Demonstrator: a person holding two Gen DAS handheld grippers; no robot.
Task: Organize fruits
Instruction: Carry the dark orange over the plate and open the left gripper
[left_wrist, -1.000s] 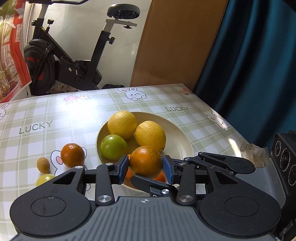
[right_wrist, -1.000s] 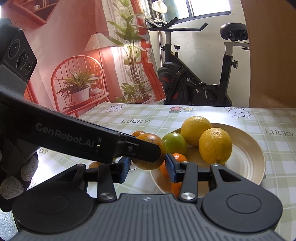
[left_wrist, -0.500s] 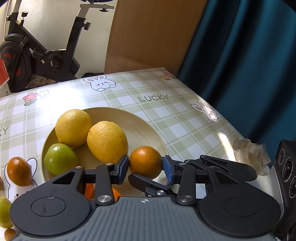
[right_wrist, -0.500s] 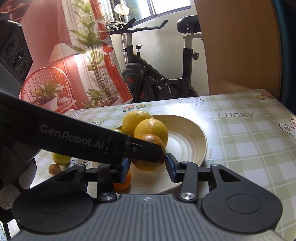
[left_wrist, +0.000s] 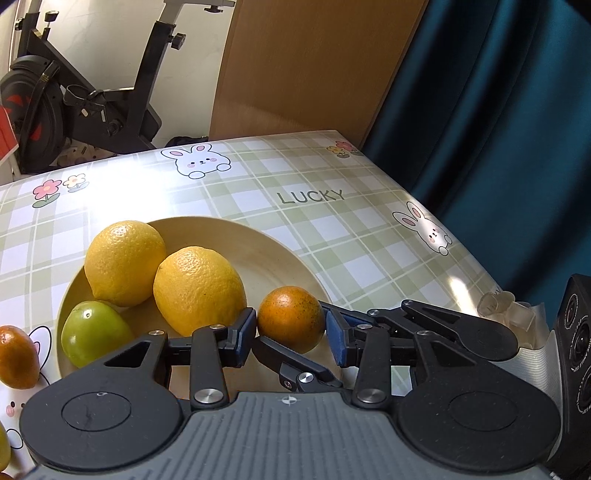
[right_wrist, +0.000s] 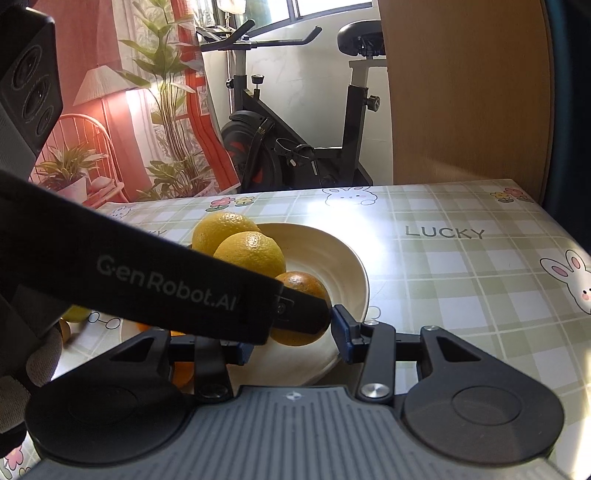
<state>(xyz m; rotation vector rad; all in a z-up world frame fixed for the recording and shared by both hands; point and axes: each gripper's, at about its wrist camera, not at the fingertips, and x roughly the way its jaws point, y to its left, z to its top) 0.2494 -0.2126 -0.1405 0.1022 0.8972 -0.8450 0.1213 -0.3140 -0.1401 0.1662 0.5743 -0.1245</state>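
At the far left of my left camera's view, a loose orange (left_wrist: 16, 356) sits on the bench (left_wrist: 369, 236), on its checked cloth just outside the plate (left_wrist: 273, 251). Inside the plate's left edge lies a green fruit (left_wrist: 94, 332). Behind it is the far lemon (left_wrist: 123, 262), and the near lemon (left_wrist: 199, 290) leans against that one.

Next comes my left tool (left_wrist: 290, 334). It is open only a little, with its two blue pads pressed on the left and right sides of the speckled orange (left_wrist: 290, 319), so I have that fruit gripped. The speckled orange is over the right part of the plate, just beside the near lemon. I cannot tell whether it rests on the plate or hangs a little above it.

My right tool (right_wrist: 293, 339) reaches in from the right toward the same fruit. In the left camera's view one of its fingers (left_wrist: 295, 363) crosses in front of and below the orange, and the other runs behind it. In my right camera's view the right-hand blue pad lies against the orange's side, with the jaws about as narrow as on my left tool. The other pad is hidden behind my left tool's black finger, so I cannot tell whether this tool is really clamping the fruit.

Farther right, some crumpled clear plastic (left_wrist: 506, 314) lies near the bench's edge, and a dark blue curtain (left_wrist: 498, 147) hangs beyond it.
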